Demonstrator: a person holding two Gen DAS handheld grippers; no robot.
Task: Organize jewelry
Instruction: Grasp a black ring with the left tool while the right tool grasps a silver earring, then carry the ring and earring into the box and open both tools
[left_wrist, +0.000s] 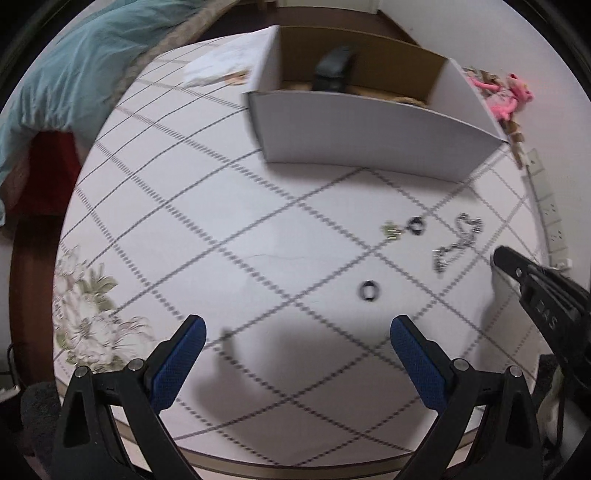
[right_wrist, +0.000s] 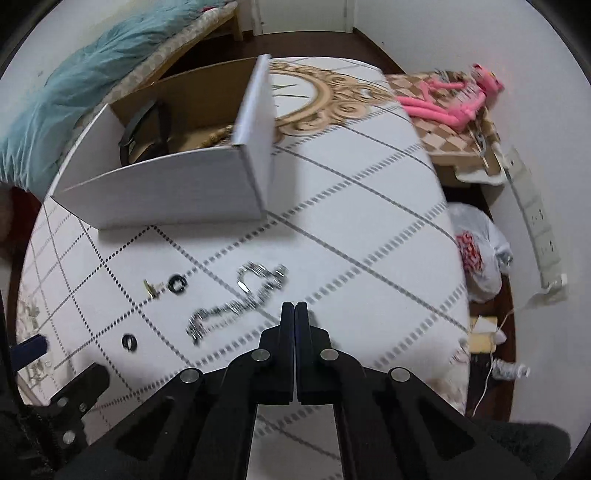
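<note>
From the left wrist camera, the left gripper (left_wrist: 297, 328) hovers over the white table with a grey dotted diamond grid (left_wrist: 229, 229), its blue-padded fingers (left_wrist: 177, 365) spread wide with nothing between them. Just beyond the right finger lies a small dark ring (left_wrist: 369, 290). Farther off and to the right sit a second dark ring (left_wrist: 416, 225) with a small gold-coloured piece (left_wrist: 391, 230) just beside it, and right of those a tangled silver chain (left_wrist: 458, 242). At the far side stands an open white cardboard box with a brown inside (left_wrist: 369, 133), holding a dark object that is too blurred to identify. The black tip of the right gripper (left_wrist: 506, 258) enters from the right edge, near the chain.

From the right wrist camera, the right gripper (right_wrist: 295, 308) has its black fingers pressed together, empty, above the table (right_wrist: 369, 221) just near of the silver chain (right_wrist: 236, 301). Left of the chain are the second ring (right_wrist: 176, 284), the gold piece (right_wrist: 150, 288) and, nearer, the first ring (right_wrist: 129, 342). The box (right_wrist: 166, 195) stands at far left.
</note>
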